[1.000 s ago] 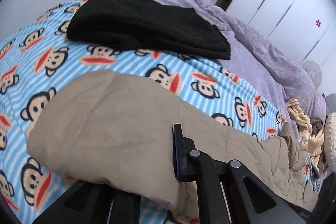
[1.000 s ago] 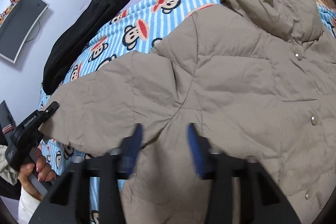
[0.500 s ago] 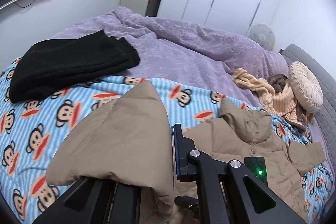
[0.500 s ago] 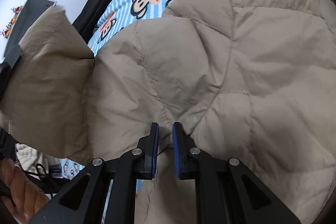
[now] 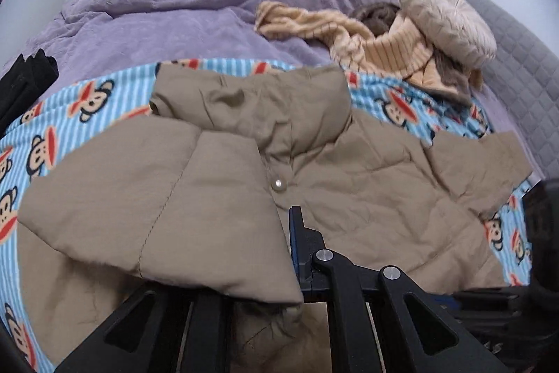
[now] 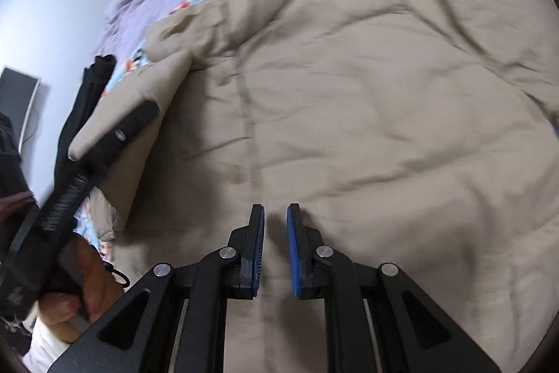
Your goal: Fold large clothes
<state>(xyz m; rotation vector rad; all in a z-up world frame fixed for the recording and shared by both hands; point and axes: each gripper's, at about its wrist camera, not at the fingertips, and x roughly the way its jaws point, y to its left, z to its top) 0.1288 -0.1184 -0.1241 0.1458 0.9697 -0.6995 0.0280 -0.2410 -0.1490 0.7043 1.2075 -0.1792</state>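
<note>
A tan puffer jacket [image 5: 367, 180] lies front-up on a monkey-print blanket [image 5: 87, 100], collar towards the pillows. My left gripper [image 5: 277, 228] is shut on the cuff end of the jacket's left sleeve [image 5: 174, 198], which is folded over the chest up to the snap placket. The sleeve hides one finger. In the right wrist view the left gripper [image 6: 115, 135], held by a hand [image 6: 87, 285], clamps the sleeve [image 6: 139, 86]. My right gripper [image 6: 275, 215] hovers over the jacket [image 6: 384, 110] by the placket. Its blue pads [image 6: 258, 250] stand nearly together, with no cloth visibly pinched.
A folded black garment [image 5: 24, 86] lies at the blanket's far left. Behind are a purple duvet [image 5: 174, 6], a striped beige knit [image 5: 367, 41], a round cushion [image 5: 447, 20] and a grey headboard [image 5: 524, 58]. The jacket's other sleeve [image 5: 489, 170] stretches right.
The left gripper lifted the sleeve and carried it right, over the jacket's front. The right gripper went from wide open to nearly closed, then moved from the shoulder to the placket.
</note>
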